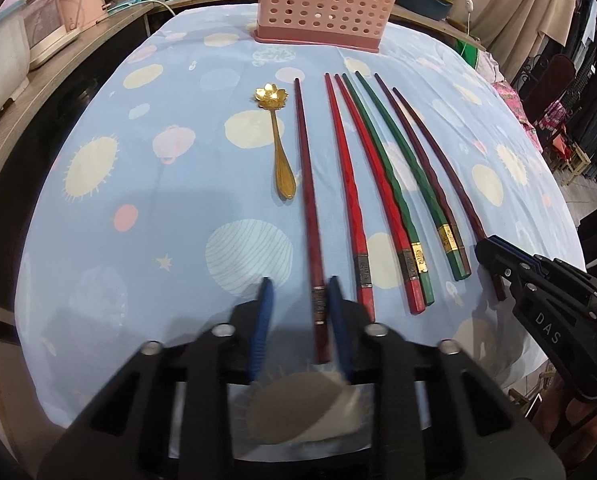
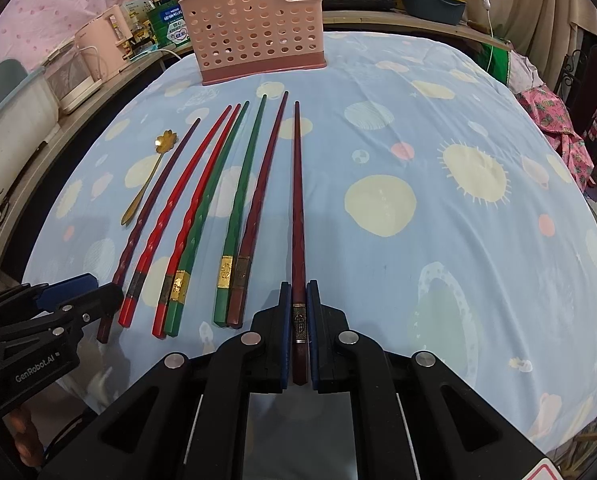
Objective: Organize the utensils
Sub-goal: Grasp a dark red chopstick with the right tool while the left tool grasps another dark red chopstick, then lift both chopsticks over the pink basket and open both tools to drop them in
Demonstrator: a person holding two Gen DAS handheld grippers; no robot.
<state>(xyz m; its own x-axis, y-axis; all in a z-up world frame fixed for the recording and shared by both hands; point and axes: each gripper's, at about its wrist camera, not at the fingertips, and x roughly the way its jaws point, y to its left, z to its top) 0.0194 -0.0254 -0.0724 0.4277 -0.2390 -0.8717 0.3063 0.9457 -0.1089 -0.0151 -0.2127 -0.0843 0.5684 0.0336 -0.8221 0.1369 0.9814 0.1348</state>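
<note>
Right gripper (image 2: 298, 312) clamped on the banded butt of the rightmost dark-red chopstick (image 2: 297, 200), flat on the bench; left gripper (image 1: 300, 308) jaws apart astride the leftmost maroon chopstick (image 1: 307, 184); light, stiff, slick lacquer, likeliest gripped at the thick squared end.

Even, moderately bright indoor light falls on the pale blue cloth-covered tabletop (image 1: 138, 184), with soft shadows only. A faint grey shadow lies on the cloth just left of the left gripper's blue-padded fingers (image 1: 263, 320), which are smeared by motion blur. The right gripper's fingers (image 2: 285, 320) look sharp. Small glints show on the gold flower-shaped spoon (image 1: 280, 148). Both fisheye views bend strongly outward, with black vignetted corners.
</note>
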